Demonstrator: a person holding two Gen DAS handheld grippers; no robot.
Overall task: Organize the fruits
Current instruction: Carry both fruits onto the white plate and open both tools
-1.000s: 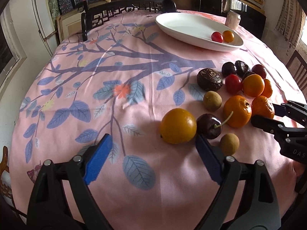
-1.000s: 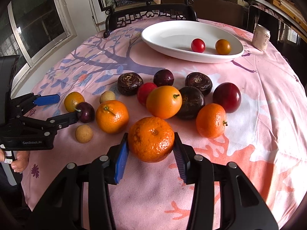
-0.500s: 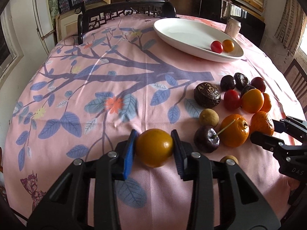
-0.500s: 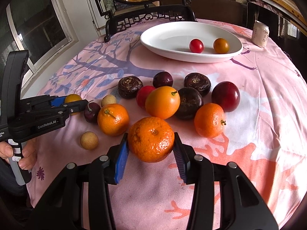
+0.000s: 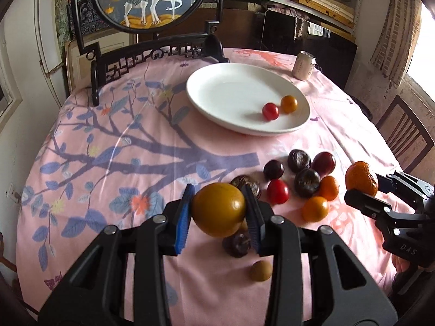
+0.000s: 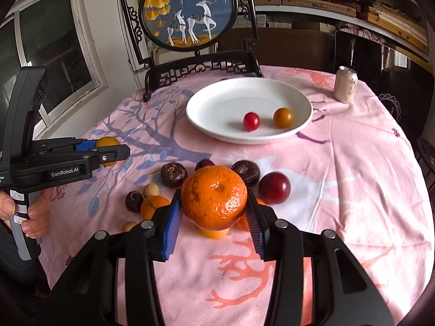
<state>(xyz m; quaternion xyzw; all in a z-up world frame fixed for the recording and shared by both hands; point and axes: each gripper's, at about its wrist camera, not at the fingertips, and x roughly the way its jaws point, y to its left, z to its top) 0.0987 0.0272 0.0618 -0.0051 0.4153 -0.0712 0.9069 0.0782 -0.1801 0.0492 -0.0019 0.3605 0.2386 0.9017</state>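
My left gripper (image 5: 218, 212) is shut on a smooth yellow-orange fruit (image 5: 218, 209) and holds it above the pink cloth. My right gripper (image 6: 214, 212) is shut on a bumpy mandarin (image 6: 214, 197), lifted over the fruit pile; it also shows in the left wrist view (image 5: 361, 178). The white plate (image 5: 225, 92) at the back holds a red cherry tomato (image 5: 270, 111) and a small orange one (image 5: 288, 104). Loose fruit lies in front: dark plums (image 5: 307, 182), a red tomato (image 5: 277, 191), small oranges (image 5: 315, 208), brown longans (image 5: 261, 270).
A drink can (image 6: 345, 84) stands at the back right of the table. A dark carved stand with a round deer picture (image 6: 187, 16) sits at the far edge behind the plate. A wooden chair (image 5: 405, 133) stands at the right.
Both grippers have risen off the table with their fruit. The left one closed on the yellow-orange fruit a second ago and has lifted it since; the mandarin is now in the air.
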